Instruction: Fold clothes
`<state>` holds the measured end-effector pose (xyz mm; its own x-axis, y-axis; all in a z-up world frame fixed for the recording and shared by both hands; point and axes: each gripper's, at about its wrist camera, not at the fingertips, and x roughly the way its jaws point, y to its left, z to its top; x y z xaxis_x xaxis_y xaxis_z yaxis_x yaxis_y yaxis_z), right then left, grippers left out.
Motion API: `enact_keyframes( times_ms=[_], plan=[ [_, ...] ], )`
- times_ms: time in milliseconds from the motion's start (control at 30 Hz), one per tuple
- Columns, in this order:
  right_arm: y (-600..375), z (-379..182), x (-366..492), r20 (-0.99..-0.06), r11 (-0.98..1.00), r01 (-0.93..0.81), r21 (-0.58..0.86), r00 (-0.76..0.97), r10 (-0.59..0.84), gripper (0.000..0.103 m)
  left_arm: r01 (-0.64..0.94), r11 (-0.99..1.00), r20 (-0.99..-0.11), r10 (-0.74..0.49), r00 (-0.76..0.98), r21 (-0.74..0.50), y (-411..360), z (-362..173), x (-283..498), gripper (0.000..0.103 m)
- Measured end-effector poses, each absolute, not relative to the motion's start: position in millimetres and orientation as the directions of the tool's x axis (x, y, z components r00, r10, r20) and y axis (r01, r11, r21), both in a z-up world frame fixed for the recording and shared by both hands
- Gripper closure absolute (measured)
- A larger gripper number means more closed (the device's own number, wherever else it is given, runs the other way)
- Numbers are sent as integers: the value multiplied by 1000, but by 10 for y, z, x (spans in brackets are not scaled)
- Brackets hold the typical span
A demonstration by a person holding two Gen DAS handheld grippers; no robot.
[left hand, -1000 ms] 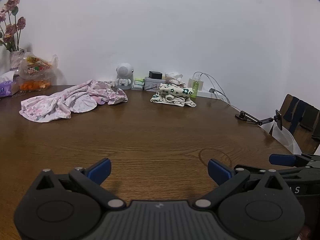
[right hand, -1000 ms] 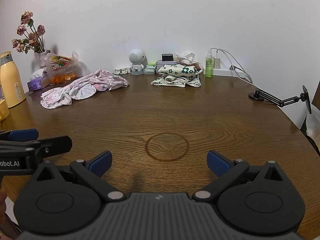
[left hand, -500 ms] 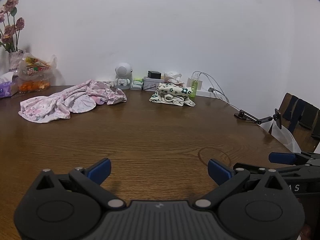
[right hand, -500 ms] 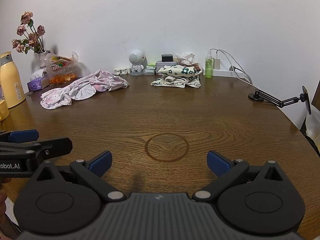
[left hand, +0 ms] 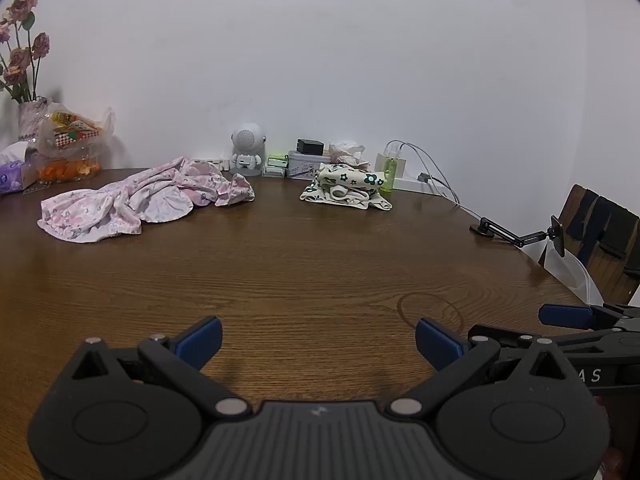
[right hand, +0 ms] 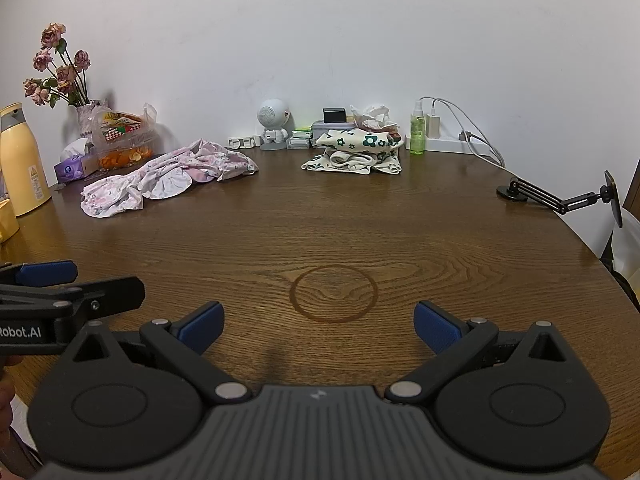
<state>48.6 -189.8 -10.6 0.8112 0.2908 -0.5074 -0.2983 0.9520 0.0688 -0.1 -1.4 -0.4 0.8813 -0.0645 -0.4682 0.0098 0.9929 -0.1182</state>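
Little has moved since a second ago: both views hold almost the same framing, the left one shifted only slightly, and the clothes lie where they lay.

Left tongs point(left hand: 318, 338) hover low over the near part of the round brown wooden bench point(left hand: 320, 264), pointing level across it toward the white wall. Their blue-padded fingers point(left hand: 199, 340) stand wide apart with nothing between them. Right tongs point(right hand: 316, 326) sit at a similar low height, just beside the left pair and roughly parallel to them, also spread wide and holding nothing. Each pair shows at the edge of the other's view: the right tongs point(left hand: 568, 316) jut in at the right of the left camera, the left tongs point(right hand: 46, 274) at the left of the right camera. A sliver of a hand shows at the bottom left corner of the right view.

Just ahead of the right tongs a faint ring mark point(right hand: 334, 294) stains the wood. Well beyond both pairs, ahead and to the left, a crumpled pink floral garment point(left hand: 140, 200) lies spread loosely on the bench. Ahead and slightly right, near the wall, a cream garment with dark green flowers point(left hand: 346, 186) rests in a small folded stack. Neither garment is touched by either tongs.
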Motion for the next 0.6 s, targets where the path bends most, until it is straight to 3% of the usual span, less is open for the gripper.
enact_keyframes(
  times_ms=[600],
  plan=[
    [-1891,-101,476,-504,952,-301,65,813,291,0,14,993,-464,-66,884,-114,-25,2,-18,0]
  ],
)
